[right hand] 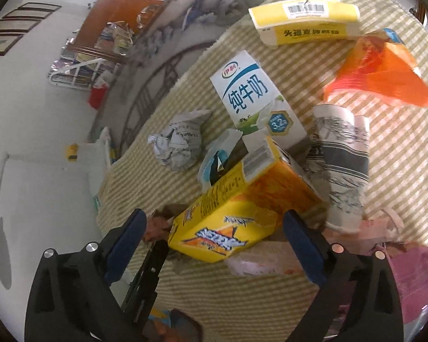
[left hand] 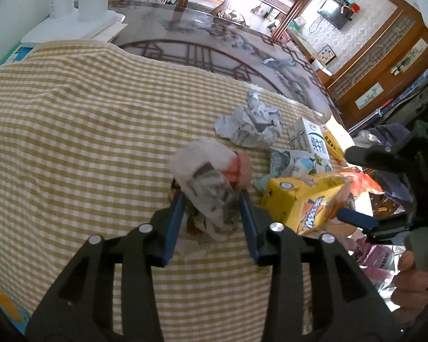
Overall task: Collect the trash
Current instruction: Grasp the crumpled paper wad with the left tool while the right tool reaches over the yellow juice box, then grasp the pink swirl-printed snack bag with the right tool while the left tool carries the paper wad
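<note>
My left gripper [left hand: 211, 199] is shut on a crumpled wad of white paper and newsprint [left hand: 205, 179] with a pink piece in it, just above the checked cloth. My right gripper [right hand: 214, 225] has its jaws wide, either side of a yellow-orange drink carton [right hand: 242, 208], which also shows in the left wrist view [left hand: 302, 199]; I cannot tell if the pads touch it. Beyond lie a blue-white milk carton [right hand: 256, 99], a crumpled newspaper ball [right hand: 177, 142], a torn blue-white carton [right hand: 216, 162], a printed paper cup [right hand: 342, 165], an orange plastic bag [right hand: 385, 77] and a yellow box [right hand: 305, 20].
The yellow-checked cloth [left hand: 71, 131] covers a round glass-topped table [left hand: 202, 45]. White boxes and a container [left hand: 80, 8] stand at the table's far left. A pink packet [right hand: 413, 273] lies at the near right. Wooden cabinets [left hand: 385, 65] stand beyond the table edge.
</note>
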`<state>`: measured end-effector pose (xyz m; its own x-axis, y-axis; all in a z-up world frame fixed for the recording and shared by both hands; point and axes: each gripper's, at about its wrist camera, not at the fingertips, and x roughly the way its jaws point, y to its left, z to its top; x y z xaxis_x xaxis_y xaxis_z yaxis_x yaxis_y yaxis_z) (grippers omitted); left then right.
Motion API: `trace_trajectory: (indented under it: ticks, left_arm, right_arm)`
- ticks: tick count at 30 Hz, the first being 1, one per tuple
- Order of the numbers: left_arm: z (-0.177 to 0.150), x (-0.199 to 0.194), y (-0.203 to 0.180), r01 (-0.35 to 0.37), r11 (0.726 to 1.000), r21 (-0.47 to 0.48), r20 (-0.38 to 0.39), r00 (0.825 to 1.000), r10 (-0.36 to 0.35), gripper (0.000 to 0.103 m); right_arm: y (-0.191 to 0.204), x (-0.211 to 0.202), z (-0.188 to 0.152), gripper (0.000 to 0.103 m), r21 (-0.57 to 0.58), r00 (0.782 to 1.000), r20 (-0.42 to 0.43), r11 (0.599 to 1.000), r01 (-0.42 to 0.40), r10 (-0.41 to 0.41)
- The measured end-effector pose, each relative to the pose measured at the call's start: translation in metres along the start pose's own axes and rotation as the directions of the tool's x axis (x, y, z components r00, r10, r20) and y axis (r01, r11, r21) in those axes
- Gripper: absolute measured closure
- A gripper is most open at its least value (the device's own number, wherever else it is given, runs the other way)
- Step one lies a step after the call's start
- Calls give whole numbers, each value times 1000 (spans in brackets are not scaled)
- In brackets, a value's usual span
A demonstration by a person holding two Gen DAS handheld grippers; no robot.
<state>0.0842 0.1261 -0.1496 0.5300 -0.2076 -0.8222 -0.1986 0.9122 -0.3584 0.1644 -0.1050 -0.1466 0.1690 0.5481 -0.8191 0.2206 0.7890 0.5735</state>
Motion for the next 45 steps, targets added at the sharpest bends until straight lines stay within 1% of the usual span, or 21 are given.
trace_trajectory:
  ticks: [3,7,9,10,12,13,15,16,17,18,20,23,24,25,28,30,34,37,40,43,45]
  left_arm:
    - [3,0,1,7,1000,-9,8,1000,-7,53]
    - [8,2,2,11,1000,-8,17,1000,-11,46]
    - [9,6,3,-4,1000,-2,9,1000,4,40]
    - [9,8,5,-6,1000,-9,1,1000,6,39]
    - [9,11,7,-3,1000,-22,-5,1000,2,39]
    - [10,12,8,-9,1000,-23,-3,1000,9,39]
    - [10,15,8,-23,1000,-15,-3,1000,23,40]
    - [12,16,8,-31,999,-12,-7,1000,30,41]
    - [12,18,8,-34,999,-11,-8,999,34,53]
    - [12,19,8,-34,999,-10,-11,999,34,61]
    - [13,20,8,-35,999,-17,-12,999,34,64]
    - [11,11,2,-46,999,1,15,999,46,65]
    - [9,6,0,-50,999,10,26,998,49,65]
    - [7,3,-1,-48,999,12,31,998,48,65]
    - [3,-7,-1,-39,999,2,40,998,38,65]
    - [0,-13,0,-36,999,-3,49,998,36,65]
    - [-6,-30,4,-46,999,-7,78,996,46,65]
    - [-8,-38,9,-38,999,-34,92,995,41,65]
    - [-11,-41,11,-32,998,-46,88,995,36,64]
    - [-12,-38,7,-38,999,-34,74,996,41,64]
    - [-11,-41,5,-31,999,-28,81,996,34,64]
  right_arm:
    - [1,7,4,7,-6,999,-18,999,36,-36]
    - [2,22,5,7,-30,998,-57,999,36,-37]
    - [-3,29,4,6,-24,994,-75,997,74,-76]
    - [-6,31,4,6,-18,993,-67,996,93,-94]
    - [-7,27,5,7,-46,998,-36,997,58,-60]
    - [-7,25,6,14,-56,998,-36,997,44,-46]
    - [-7,22,6,37,-77,999,-37,996,37,-40]
    - [-7,21,7,55,-86,999,-41,996,25,-28]
    - [-6,20,7,68,-95,999,-42,995,9,-13]
    - [-7,18,7,71,-99,999,-44,995,-8,4]
    - [-9,15,6,81,-102,998,-54,994,-33,28]
    - [-8,13,4,87,-107,998,-48,994,-34,29]
    - [-9,12,3,86,-104,998,-49,994,-32,27]
    - [-9,13,3,79,-91,998,-52,996,-24,20]
    - [-12,13,5,27,-28,999,-39,1000,0,-1]
    - [-9,10,6,26,-37,998,-20,998,52,-52]
    - [4,-2,3,26,-163,989,8,976,145,-146]
    - [0,-21,0,24,-204,988,45,967,151,-145]
    - [-7,-40,-7,24,-259,978,108,945,202,-180]
    - [-14,-61,-10,24,-307,980,126,934,184,-152]
    - [-27,-100,-20,24,-350,954,231,898,266,-193]
